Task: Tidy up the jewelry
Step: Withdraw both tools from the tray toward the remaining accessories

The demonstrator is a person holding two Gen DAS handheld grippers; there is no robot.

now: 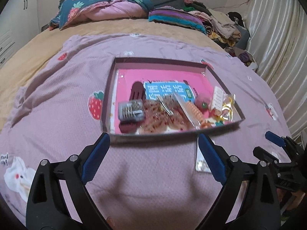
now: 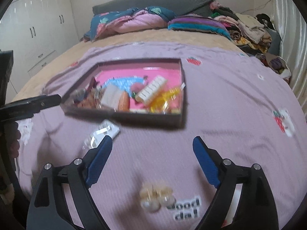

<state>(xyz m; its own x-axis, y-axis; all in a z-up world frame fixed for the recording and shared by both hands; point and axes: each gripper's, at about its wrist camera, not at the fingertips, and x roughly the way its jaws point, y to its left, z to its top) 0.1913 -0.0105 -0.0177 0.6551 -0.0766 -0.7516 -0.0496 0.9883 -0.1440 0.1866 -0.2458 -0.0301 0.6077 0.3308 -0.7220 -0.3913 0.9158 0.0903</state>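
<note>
Both your grippers were wide open, holding nothing. Right gripper (image 2: pixel 152 143) hovered over the bedspread (image 2: pixel 230 95); pearl earrings (image 2: pixel 156 197) lay just below its fingers, a clear packet (image 2: pixel 103 134) touching its left finger. Left gripper (image 1: pixel 153 143) faced the tray (image 1: pixel 172 134) straight ahead, already crowded. Risk as I judged it: soft fabric would bunch under closing pads, earrings would slip or get pinched with cloth.

The bedspread (image 1: pixel 57 99) is lilac with red strawberries. On it, the tray (image 1: pixel 157 134) has dark walls and a hot-pink floor with a blue card (image 1: pixel 167 90). Beside the card lie a maroon clip (image 1: pixel 136 92) and an orange coil (image 1: pixel 193 111).
</note>
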